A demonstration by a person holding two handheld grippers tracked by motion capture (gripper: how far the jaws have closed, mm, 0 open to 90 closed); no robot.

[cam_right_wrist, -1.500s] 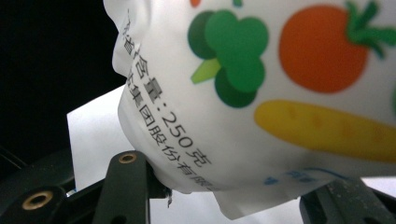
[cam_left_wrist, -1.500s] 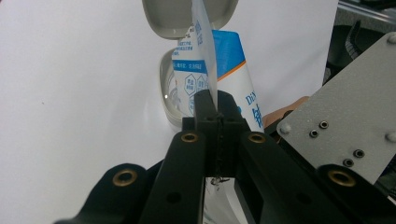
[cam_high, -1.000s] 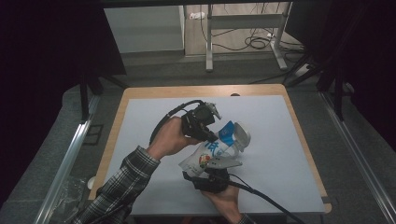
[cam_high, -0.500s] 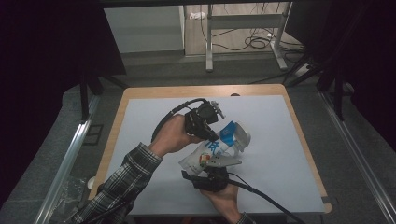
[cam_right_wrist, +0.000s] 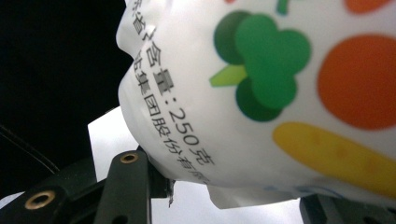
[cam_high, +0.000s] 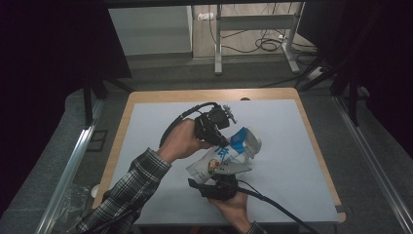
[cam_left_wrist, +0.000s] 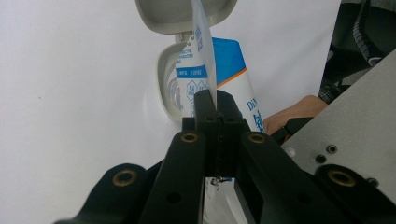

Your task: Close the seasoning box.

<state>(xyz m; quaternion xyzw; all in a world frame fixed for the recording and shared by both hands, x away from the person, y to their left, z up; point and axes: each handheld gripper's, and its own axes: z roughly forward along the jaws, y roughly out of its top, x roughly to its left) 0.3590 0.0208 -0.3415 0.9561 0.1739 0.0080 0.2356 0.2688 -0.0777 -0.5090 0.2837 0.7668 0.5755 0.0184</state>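
A white and blue pouch (cam_high: pixel 217 159) printed with vegetables hangs tilted over the middle of the table, held between both grippers. My left gripper (cam_high: pixel 223 140) comes from the upper left and is shut on the thin top edge of the pouch (cam_left_wrist: pixel 232 65); in the left gripper view the jaws (cam_left_wrist: pixel 216 100) pinch the film flat. My right gripper (cam_high: pixel 220 181) holds it from below, shut on the bulging lower end of the pouch (cam_right_wrist: pixel 261 93). A small grey-white box with its hinged lid open (cam_high: pixel 251 142) lies just beyond the pouch's top end (cam_left_wrist: pixel 167 81).
The table has a light grey mat (cam_high: pixel 292 146) with a wooden rim (cam_high: pixel 209 94). Black cables trail from both grippers across the mat. Dark curtains and metal frame rails stand at the left and right, and a desk frame stands behind.
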